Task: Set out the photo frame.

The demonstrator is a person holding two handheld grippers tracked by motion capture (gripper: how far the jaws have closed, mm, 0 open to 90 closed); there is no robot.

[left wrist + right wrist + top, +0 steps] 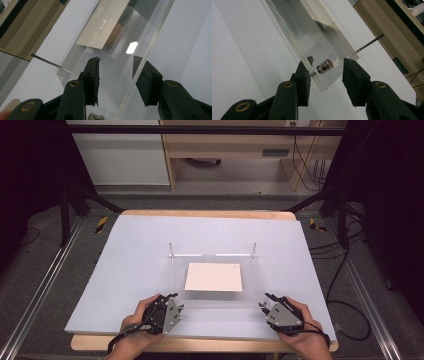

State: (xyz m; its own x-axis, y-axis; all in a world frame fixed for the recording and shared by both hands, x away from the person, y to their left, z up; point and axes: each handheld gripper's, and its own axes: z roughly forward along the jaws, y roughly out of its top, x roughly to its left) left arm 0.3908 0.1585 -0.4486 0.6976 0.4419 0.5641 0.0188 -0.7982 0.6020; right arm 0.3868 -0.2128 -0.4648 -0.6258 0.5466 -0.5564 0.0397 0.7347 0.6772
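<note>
A clear panel (215, 285) lies flat near the middle of the table (130, 260), over a sheet of paper (214, 277). Behind it stand two thin posts (171, 251). The left gripper (176, 304) sits at the panel's near left corner, the right gripper (264, 304) at its near right corner.

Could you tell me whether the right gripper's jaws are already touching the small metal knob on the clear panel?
Apart. In the right gripper view, the metal knob sits between the right gripper jaws with open space on both sides; the clear panel edge lies near one jaw.

Clear acrylic panel (215, 285) lying mid-table, blocking low passage between grippers; thin rod (212, 255) on posts standing behind it (far edge); grey tabletop (135, 250) either side staying open.
</note>
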